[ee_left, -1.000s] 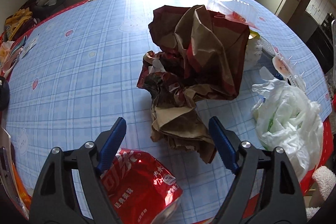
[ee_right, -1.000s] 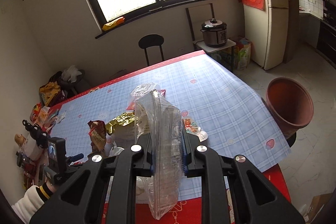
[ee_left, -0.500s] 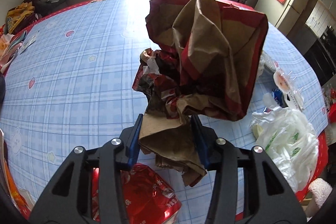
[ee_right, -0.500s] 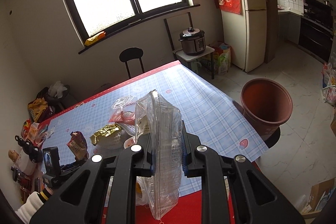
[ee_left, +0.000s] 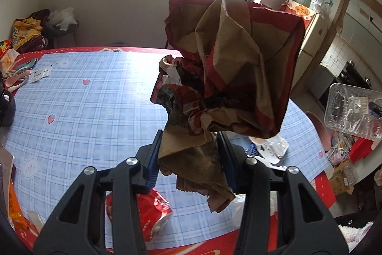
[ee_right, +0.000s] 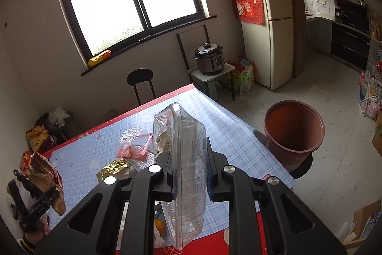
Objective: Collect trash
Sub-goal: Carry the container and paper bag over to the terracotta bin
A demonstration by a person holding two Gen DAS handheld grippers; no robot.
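Note:
My left gripper is shut on a crumpled brown and red paper bag and holds it lifted above the blue checked table. My right gripper is shut on a clear plastic container, held high over the table's near edge. That container also shows at the right of the left wrist view. The paper bag in the left gripper shows at the far left of the right wrist view. A brown round bin stands on the floor right of the table.
A red snack packet and a white plastic bag lie on the table near its front edge. A gold wrapper and red-and-clear wrapping lie mid-table. A black chair, a rice cooker and a fridge stand beyond.
My left gripper closed on the paper bag and lifted it off the table. My right gripper rose and swung right with the container, bringing the brown bin closer.

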